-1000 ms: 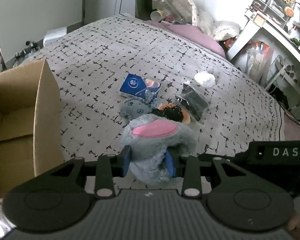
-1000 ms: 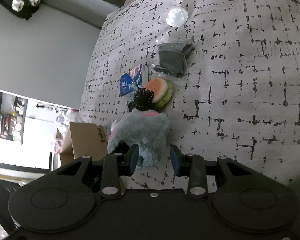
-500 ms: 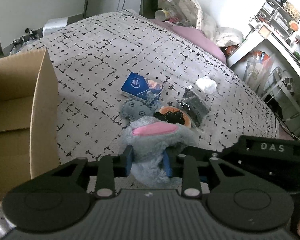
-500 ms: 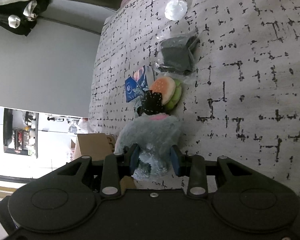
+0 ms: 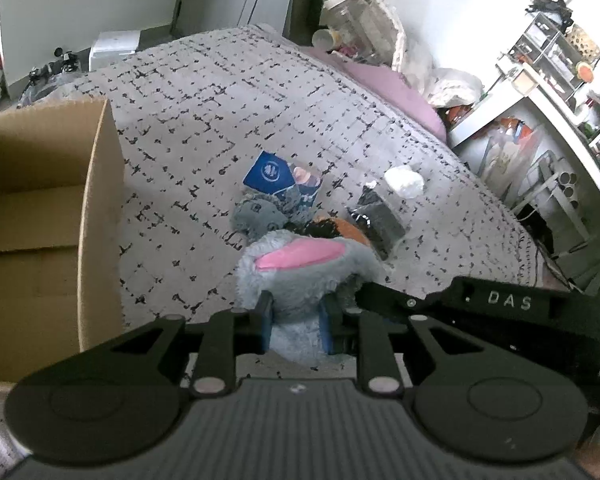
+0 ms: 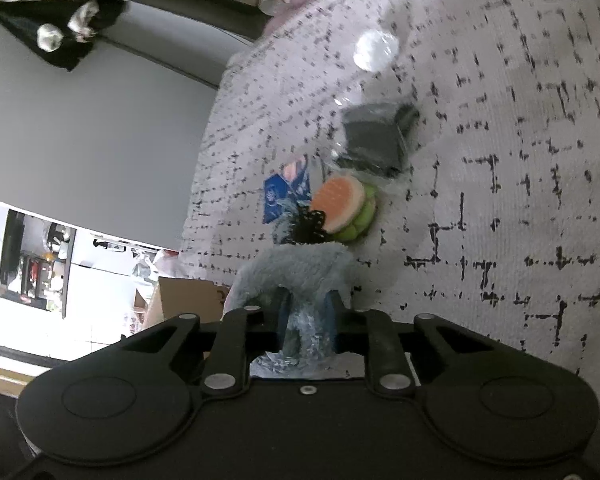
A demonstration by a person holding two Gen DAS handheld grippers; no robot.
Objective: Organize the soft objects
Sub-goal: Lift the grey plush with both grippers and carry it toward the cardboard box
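Note:
A fluffy grey plush toy [image 5: 300, 276] with a pink ear lining sits on the patterned bedspread [image 5: 204, 120]. My left gripper [image 5: 296, 326] is shut on its lower part. My right gripper [image 6: 306, 318] is shut on the same plush [image 6: 300, 272] from the other side; its black body [image 5: 500, 308] shows in the left wrist view. Beyond the plush lie a small grey soft toy [image 5: 256, 216], a burger plush [image 6: 346, 208], a blue packet [image 5: 272, 172], a dark bagged item [image 5: 376, 220] and a white wad [image 5: 404, 182].
An open cardboard box [image 5: 40, 216] stands on the bed at the left, its near wall beside the plush. A pink pillow [image 5: 388, 88] and bottles lie at the head of the bed. Shelves and a desk [image 5: 540, 92] stand at the right.
Both grippers have closed in on the grey plush; the right one went from open around it to pinching it. The plush has been drawn nearer the cameras.

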